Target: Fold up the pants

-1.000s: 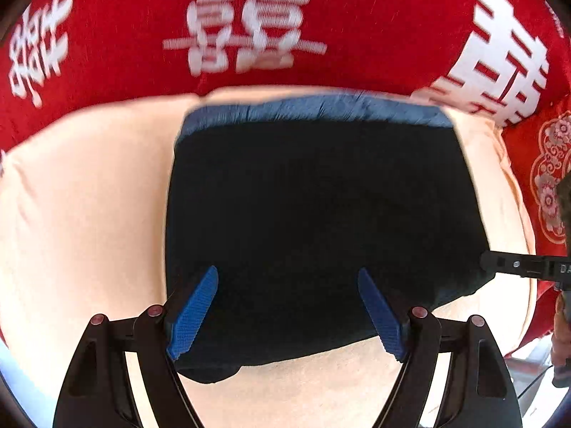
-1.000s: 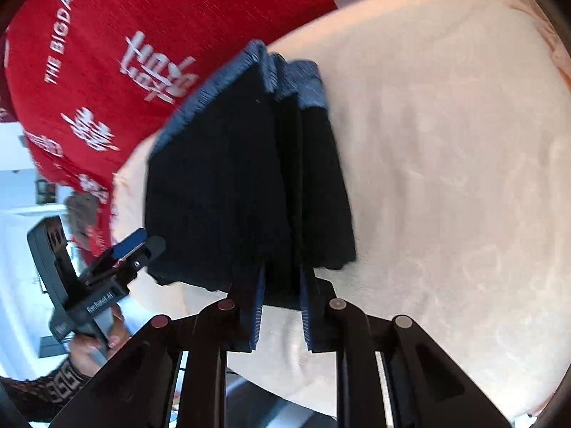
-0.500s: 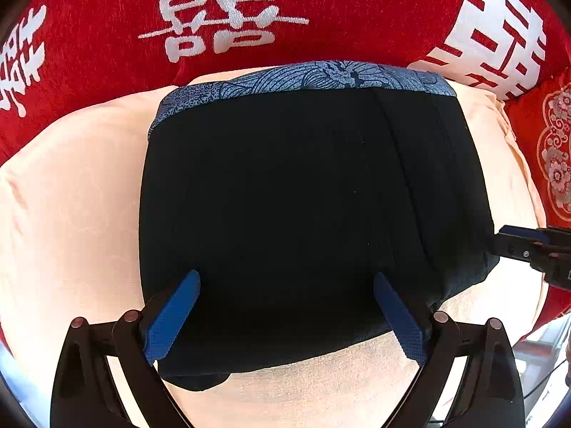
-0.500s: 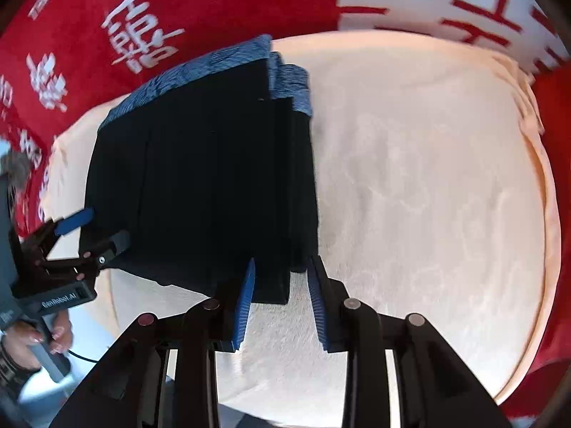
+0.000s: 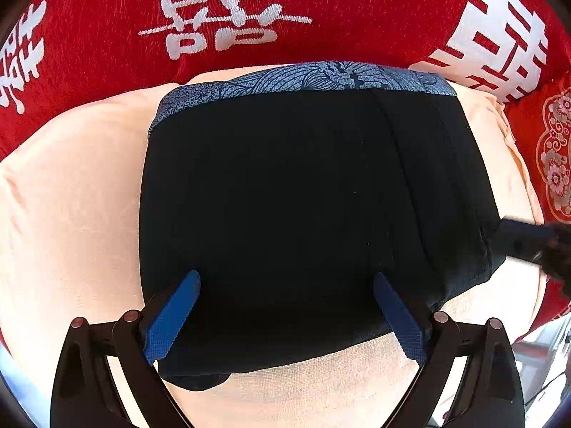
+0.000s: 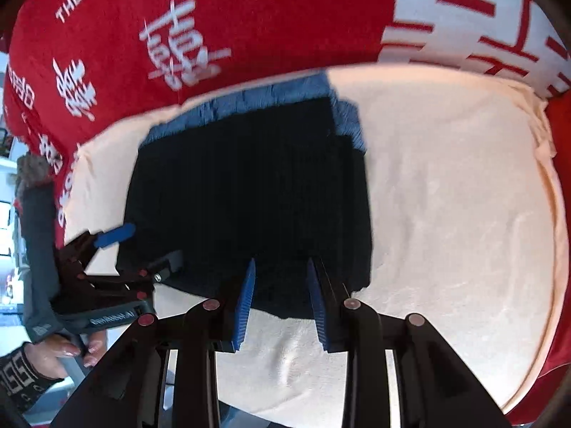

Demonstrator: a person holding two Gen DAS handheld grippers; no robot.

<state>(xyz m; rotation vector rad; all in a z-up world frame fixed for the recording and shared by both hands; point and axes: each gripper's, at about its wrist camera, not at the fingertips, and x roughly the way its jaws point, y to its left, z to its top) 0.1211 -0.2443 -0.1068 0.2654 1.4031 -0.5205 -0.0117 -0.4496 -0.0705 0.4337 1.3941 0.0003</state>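
The black pants [image 5: 303, 185] lie folded into a thick rectangle on a peach towel [image 5: 71, 196], their blue patterned waistband [image 5: 321, 76] at the far edge. My left gripper [image 5: 285, 276] hovers over the near edge of the pants, open wide, with nothing pinched. In the right wrist view the pants [image 6: 249, 178] show stacked layers along their right side. My right gripper [image 6: 281, 262] stands partly open over their near edge, its pads apart from the cloth. The left gripper [image 6: 150, 244] shows at the pants' left side. One right finger [image 5: 517, 237] sits by the pants' right edge.
A red blanket [image 5: 321, 0] with white characters lies under and beyond the towel [image 6: 464, 196]. A hand [image 6: 67, 353] in a patterned sleeve holds the left gripper. The towel's right half [image 6: 464, 249] is bare cloth. The bed's edge runs close below both grippers.
The right gripper let go of the pants' near edge, its jaws parted, and it shifted and rolled. The left gripper's jaws spread wider over the pants. The pants lie still.
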